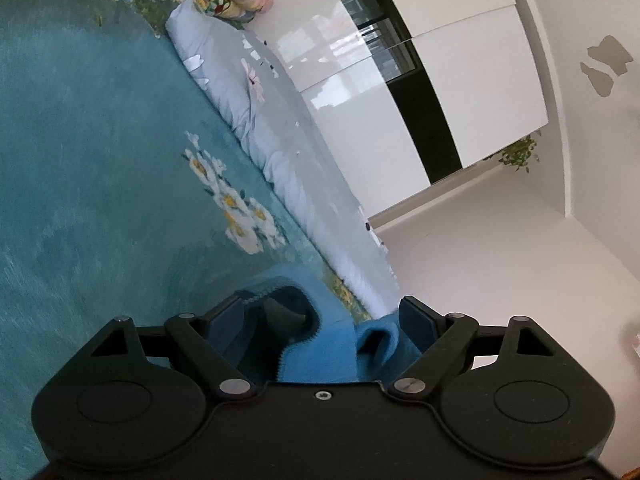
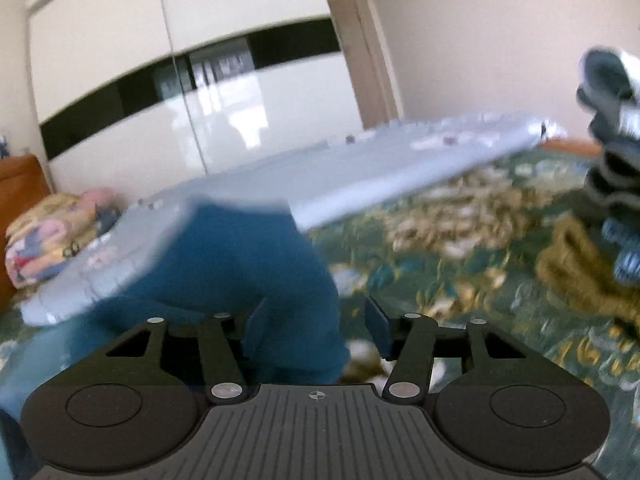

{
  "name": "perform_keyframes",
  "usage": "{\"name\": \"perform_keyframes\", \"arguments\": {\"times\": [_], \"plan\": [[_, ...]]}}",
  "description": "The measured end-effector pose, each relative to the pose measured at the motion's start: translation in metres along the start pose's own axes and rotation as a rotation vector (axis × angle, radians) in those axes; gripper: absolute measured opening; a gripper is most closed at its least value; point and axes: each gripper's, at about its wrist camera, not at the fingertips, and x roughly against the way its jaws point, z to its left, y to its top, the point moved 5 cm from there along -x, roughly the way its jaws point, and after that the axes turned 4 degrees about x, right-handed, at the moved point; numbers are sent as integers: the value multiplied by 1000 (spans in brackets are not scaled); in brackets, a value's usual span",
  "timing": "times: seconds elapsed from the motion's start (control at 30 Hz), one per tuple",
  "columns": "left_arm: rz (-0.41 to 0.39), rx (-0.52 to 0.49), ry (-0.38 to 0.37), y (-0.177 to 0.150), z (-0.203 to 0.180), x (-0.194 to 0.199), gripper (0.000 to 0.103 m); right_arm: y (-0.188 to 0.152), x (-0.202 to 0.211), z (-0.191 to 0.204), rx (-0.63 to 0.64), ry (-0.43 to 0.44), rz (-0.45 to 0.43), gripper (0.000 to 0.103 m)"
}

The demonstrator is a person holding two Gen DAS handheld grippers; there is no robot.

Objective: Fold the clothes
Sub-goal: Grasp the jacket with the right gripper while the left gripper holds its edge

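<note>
Blue knit garment [image 1: 336,344]; glossy white wardrobe [image 1: 472,92].

Your room is lit by soft, bright daylight, and the glossy wardrobe doors [image 1: 360,52] throw back window-shaped glare. Your left wrist view is mostly sharp, though the bedspread [image 1: 80,160] smears near the left edge. Your right wrist view is heavily motion-blurred: the blue garment [image 2: 240,264] and quilt [image 2: 360,168] streak. Both views bow straight lines and darken at the corners.
</note>
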Motion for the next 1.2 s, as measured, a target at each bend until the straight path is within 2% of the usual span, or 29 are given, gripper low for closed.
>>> {"name": "perform_keyframes", "arguments": {"times": [0.07,0.13,0.2,0.3,0.47,0.53,0.63,0.67,0.73,0.8,0.83,0.93,1.07,1.1,1.17,1.2], "plan": [[4,-15,28,-2,0,-4,84,1,8,5,36,44,5,69],[5,-55,78,-5,-1,-6,84,1,16,11,75,90,13,80],[8,-111,136,-8,-2,-9,84,1,25,17,114,135,21,85],[13,-210,227,-13,-4,-12,84,2,37,25,172,204,33,85],[32,-318,309,-21,-4,-17,84,2,59,39,269,318,53,85],[44,-334,329,-22,-3,-20,84,-3,63,41,347,302,71,85],[54,-324,352,-23,1,-25,84,-11,65,36,392,276,122,84],[60,-319,357,-23,2,-28,84,-13,62,34,391,258,130,82],[73,-316,364,-27,4,-34,84,-18,50,30,375,229,151,59],[84,-322,368,-30,4,-41,84,-21,39,25,319,224,178,45],[91,-329,371,-33,4,-44,84,-22,34,23,268,236,195,42],[112,-359,381,-40,4,-51,84,-23,32,26,236,257,199,34],[139,-361,388,-48,9,-59,83,-25,31,31,200,284,201,33],[144,-355,384,-50,10,-60,81,-25,31,32,191,291,201,33],[141,-352,371,-52,9,-60,74,-26,30,34,172,304,202,26],[144,-348,360,-53,8,-61,66,-27,29,35,163,311,203,19]]}}
